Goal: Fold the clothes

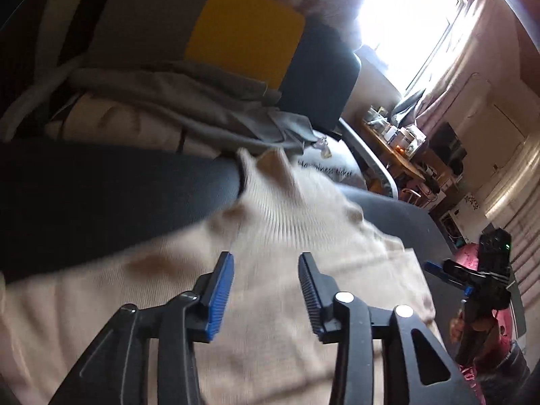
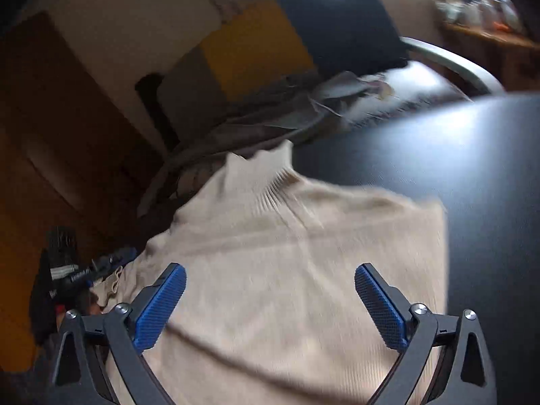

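A cream ribbed turtleneck sweater (image 1: 270, 270) lies flat on a dark surface, collar pointing away from me; it also shows in the right wrist view (image 2: 287, 253). My left gripper (image 1: 266, 266) hovers open and empty above the sweater's body. My right gripper (image 2: 270, 280) is wide open and empty above the sweater's lower body. The right gripper (image 1: 438, 270) shows at the right edge of the left wrist view; the left gripper (image 2: 101, 266) shows dimly at the left of the right wrist view. Both views are motion-blurred.
A grey, yellow and navy cushion (image 1: 236, 33) stands behind, with a pile of grey clothes (image 1: 202, 101) and a white printed item (image 1: 330, 165). A dark padded surface (image 2: 455, 168) lies beside the sweater. A cluttered wooden table (image 1: 398, 141) stands by the bright window.
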Demonstrator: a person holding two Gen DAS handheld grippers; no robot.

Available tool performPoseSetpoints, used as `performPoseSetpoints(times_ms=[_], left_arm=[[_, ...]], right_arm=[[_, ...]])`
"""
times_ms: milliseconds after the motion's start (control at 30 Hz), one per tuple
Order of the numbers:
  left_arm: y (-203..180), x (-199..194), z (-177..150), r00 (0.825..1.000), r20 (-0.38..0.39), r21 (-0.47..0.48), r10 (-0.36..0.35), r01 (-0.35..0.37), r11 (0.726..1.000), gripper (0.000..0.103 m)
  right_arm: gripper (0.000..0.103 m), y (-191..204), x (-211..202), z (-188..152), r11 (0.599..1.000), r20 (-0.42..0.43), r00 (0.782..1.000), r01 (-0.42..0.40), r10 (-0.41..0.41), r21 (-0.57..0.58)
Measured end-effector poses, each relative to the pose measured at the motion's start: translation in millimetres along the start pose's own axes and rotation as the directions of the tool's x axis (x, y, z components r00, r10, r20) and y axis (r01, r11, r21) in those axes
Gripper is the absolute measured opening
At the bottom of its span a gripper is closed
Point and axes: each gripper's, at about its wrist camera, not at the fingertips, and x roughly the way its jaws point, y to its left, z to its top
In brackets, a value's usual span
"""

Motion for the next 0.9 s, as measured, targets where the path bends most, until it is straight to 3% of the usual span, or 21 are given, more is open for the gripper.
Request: performPoseSetpoints(times_ms=[67,167,400,600,633,700,733,767,900], left_arm=[[6.0,21.7,24.8,0.999,-0.039,-0.017,-0.020,0.019,1.000,0.047],[13.5,58.8,55.0,0.994,-0.097,-0.006,0.040,-0.040,0.999,0.049],[23.6,133.6,93.0,0.981,-0.190,0.050,0.042,-0.033,0.998,0.049],[11.7,176.6,109.6,0.972,-0.223,0.136,0.066,-0.036,0.990,0.050],[10.3,181.9,110.4,0.970,-0.231,0.139,0.073,-0.041,0.989,0.048],[5.6,187.1,111.1,0.968,-0.238,0.145,0.075,-0.041,0.989,0.034],[4.4,187.6,109.8,0.967,-0.245,0.136,0.066,-0.033,0.990,0.012],[3.6,187.4,107.7,0.966,-0.252,0.124,0.061,-0.030,0.992,0.005],[-2.0,164.0,101.7,0.981,-0.191,0.102,0.027,-0.007,0.995,0.005]], right_arm=[[0.085,-1.4,29.0,26.9,1.000,-0.043,0.999,0.002,-0.003,-0.026],[0.074,-7.7,75.8,63.8,0.994,-0.101,0.993,0.058,-0.067,-0.089],[0.073,-18.5,175.1,124.3,0.964,-0.164,0.971,0.133,-0.173,-0.228],[0.073,-15.2,234.8,151.3,0.962,-0.251,0.961,0.044,-0.114,-0.270],[0.068,-10.7,240.2,151.5,0.957,-0.261,0.959,0.031,-0.110,-0.288],[0.040,-1.4,248.8,151.6,0.948,-0.278,0.956,0.004,-0.097,-0.318],[0.017,4.2,247.8,150.6,0.945,-0.276,0.957,-0.008,-0.088,-0.327],[0.011,10.3,245.9,148.5,0.939,-0.270,0.958,-0.006,-0.092,-0.343],[0.011,27.8,227.4,143.6,0.926,-0.231,0.968,0.008,-0.102,-0.376]])
